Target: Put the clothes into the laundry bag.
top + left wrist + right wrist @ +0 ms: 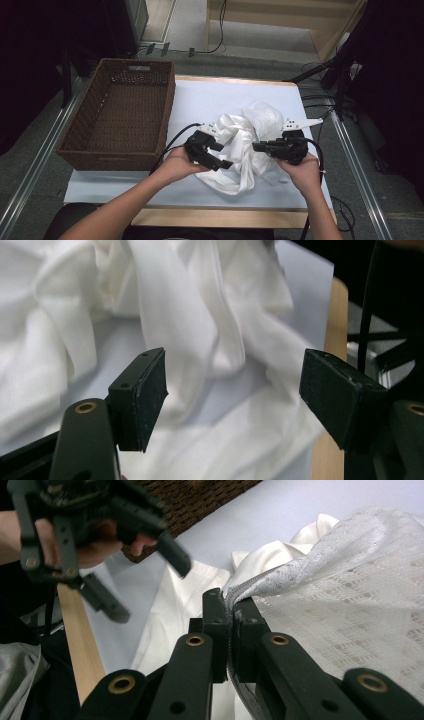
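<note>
- So there's a crumpled white garment [247,142] bunched up on the pale blue table cover [200,100], toward the near right part of the table, well right of the basket.
- Part of it is plain smooth fabric, part is a lacy, patterned mesh layer [350,595].
- The right gripper [229,605] has its jaws pinched tight together on an edge of that lacy bit, and the cloth rises from the pinch and drapes off to the side.
- The left gripper [232,390] sits at the garment's left edge with jaws standing wide apart, nothing between the pads, just white folds lying on the table beyond them.
- The person's left hand [175,162] and right hand [302,172] come in from the near edge.
- A brown wicker basket [75,145] sits at the left of the table, just beside the cover's edge.
- The light wooden table edge [220,217] shows along the front.
</note>
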